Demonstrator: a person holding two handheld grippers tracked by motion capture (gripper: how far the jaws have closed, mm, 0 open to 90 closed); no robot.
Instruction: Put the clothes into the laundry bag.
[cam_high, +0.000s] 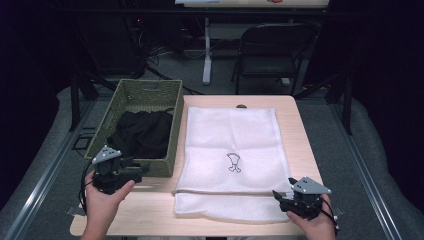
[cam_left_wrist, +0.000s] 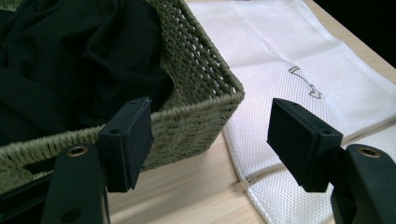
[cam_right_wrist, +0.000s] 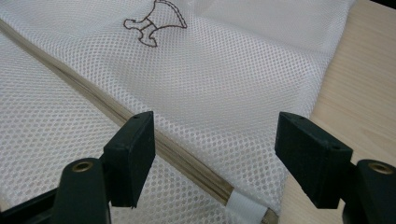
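Observation:
A white mesh laundry bag (cam_high: 230, 145) with a small outline drawing lies flat on the wooden table (cam_high: 300, 135). Left of it stands a woven green basket (cam_high: 172, 135) holding a black garment (cam_high: 142, 132). My left gripper (cam_high: 134, 173) hovers at the basket's near right corner (cam_left_wrist: 196, 116), open, with nothing between its fingers (cam_left_wrist: 128, 140). My right gripper (cam_high: 278, 195) sits at the bag's near right corner, open. In the right gripper view the mesh bag (cam_right_wrist: 210, 70) lies beneath the spread jaws, and a narrow slit across it ends at a white tab (cam_right_wrist: 245, 207).
A dark folding chair (cam_high: 270, 50) and a white desk leg (cam_high: 206, 50) stand beyond the table's far edge. Bare wood shows along the table's right side and near edge. The floor around is grey, with dark surroundings.

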